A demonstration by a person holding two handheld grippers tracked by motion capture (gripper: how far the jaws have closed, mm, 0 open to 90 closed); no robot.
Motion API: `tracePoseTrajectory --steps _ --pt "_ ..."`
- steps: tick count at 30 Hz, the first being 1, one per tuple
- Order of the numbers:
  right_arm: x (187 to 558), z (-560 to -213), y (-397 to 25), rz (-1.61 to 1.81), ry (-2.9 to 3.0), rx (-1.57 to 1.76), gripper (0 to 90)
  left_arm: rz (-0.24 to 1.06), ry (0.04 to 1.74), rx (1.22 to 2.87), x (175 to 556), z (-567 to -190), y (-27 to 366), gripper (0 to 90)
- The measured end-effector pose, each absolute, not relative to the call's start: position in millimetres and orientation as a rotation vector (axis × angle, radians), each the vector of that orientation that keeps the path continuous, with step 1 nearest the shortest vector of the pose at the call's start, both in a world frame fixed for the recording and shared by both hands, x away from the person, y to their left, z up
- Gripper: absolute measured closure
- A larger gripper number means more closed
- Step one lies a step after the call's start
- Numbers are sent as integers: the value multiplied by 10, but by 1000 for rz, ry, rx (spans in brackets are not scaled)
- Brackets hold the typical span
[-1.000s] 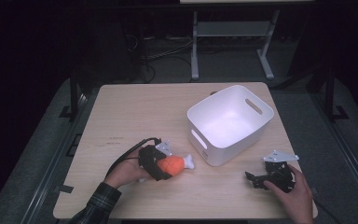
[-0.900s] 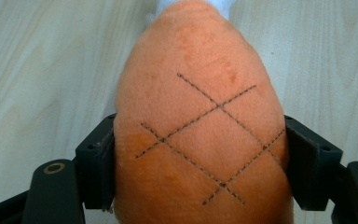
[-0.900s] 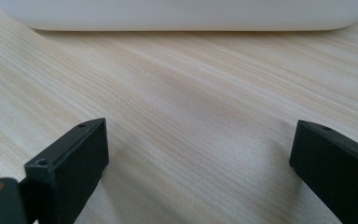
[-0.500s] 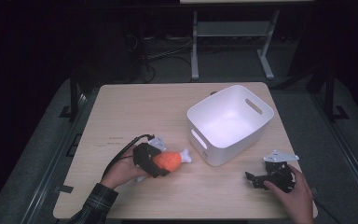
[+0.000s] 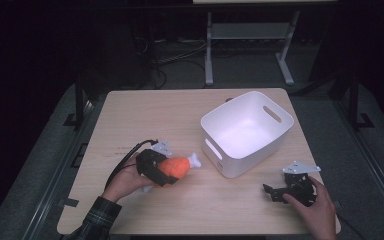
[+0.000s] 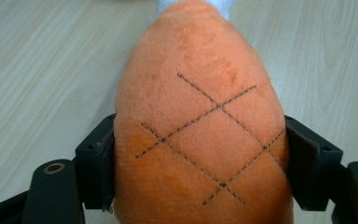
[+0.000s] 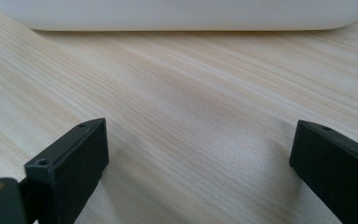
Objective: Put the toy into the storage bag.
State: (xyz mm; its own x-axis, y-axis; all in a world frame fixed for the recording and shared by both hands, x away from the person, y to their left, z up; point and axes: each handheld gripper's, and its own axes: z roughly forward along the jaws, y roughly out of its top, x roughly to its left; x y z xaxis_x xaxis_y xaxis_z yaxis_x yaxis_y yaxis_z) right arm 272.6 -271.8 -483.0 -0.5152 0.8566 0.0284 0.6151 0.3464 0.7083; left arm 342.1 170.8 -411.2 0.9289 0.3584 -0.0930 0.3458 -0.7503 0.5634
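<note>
— Where is the left gripper (image 5: 166, 171)?

— At the near left of the table, held low in the left hand (image 5: 125, 182), whose plaid sleeve (image 5: 96, 221) comes in from the bottom edge. Its jaws point to the right and press in on both sides of an orange plush drumstick (image 6: 200, 140). A black cable (image 5: 125, 160) loops back from it.

— And the right gripper (image 5: 275, 192)?

— At the near right, low over the tabletop, gripped from behind by the right hand (image 5: 316, 210). Its jaws point left and stand wide apart with nothing between them. The grey three-cornered plate (image 5: 300, 168) sits on top.
</note>
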Motion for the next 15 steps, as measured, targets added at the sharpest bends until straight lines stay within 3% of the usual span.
tracePoseTrajectory --steps 15 --pt "2726 -4830 -2718 963 2267 1300 40 52 493 2448 3450 -3858 1753 242"
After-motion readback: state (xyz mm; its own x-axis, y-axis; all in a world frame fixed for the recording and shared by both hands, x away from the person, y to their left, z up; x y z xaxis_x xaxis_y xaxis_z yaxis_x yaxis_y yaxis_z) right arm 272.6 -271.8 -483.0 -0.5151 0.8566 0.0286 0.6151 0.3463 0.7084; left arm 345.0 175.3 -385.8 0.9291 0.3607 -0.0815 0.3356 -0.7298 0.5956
